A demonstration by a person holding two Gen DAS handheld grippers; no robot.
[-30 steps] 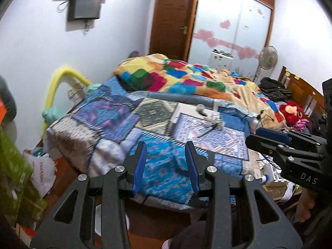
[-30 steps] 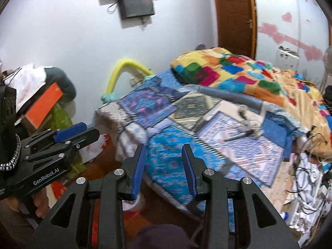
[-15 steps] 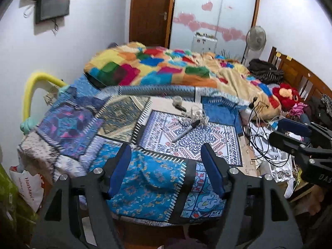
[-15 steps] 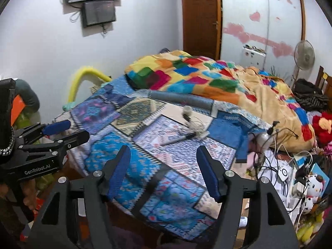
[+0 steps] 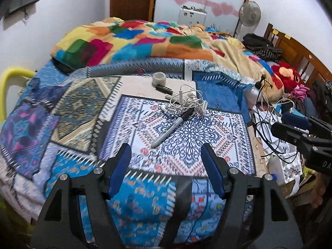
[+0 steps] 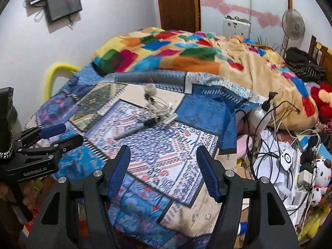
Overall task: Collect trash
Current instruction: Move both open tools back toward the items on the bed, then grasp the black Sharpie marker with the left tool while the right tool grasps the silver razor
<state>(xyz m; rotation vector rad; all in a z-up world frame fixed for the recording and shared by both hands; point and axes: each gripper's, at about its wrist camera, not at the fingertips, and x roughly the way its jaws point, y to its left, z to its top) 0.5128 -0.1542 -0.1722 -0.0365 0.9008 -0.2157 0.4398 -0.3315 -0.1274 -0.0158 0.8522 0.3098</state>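
Nothing collected so far, by the look of it. Both grippers empty and hovering short of the bed, so basically all of the pickup was left to do.

Big patchwork-quilted bed [image 5: 68,108] filling most of both views, with a rumpled multicolour blanket [image 5: 132,39] heaped at 12 o'clock. Left gripper [image 5: 166,164] spread wide, holding nothing. Right gripper [image 6: 162,166] same deal, wide and empty.

Likely trash sat in a little pile mid-bed, at about 12 o'clock from the left fingers: tangled white earphone cable [image 5: 186,101], long grey marker pen with black cap [image 5: 170,129] touching the tangle's near edge, small grey tape roll [image 5: 159,78] just beyond at 11. Looked light and loose, cable snaggy. Couldn't tell which bits actually counted as trash.
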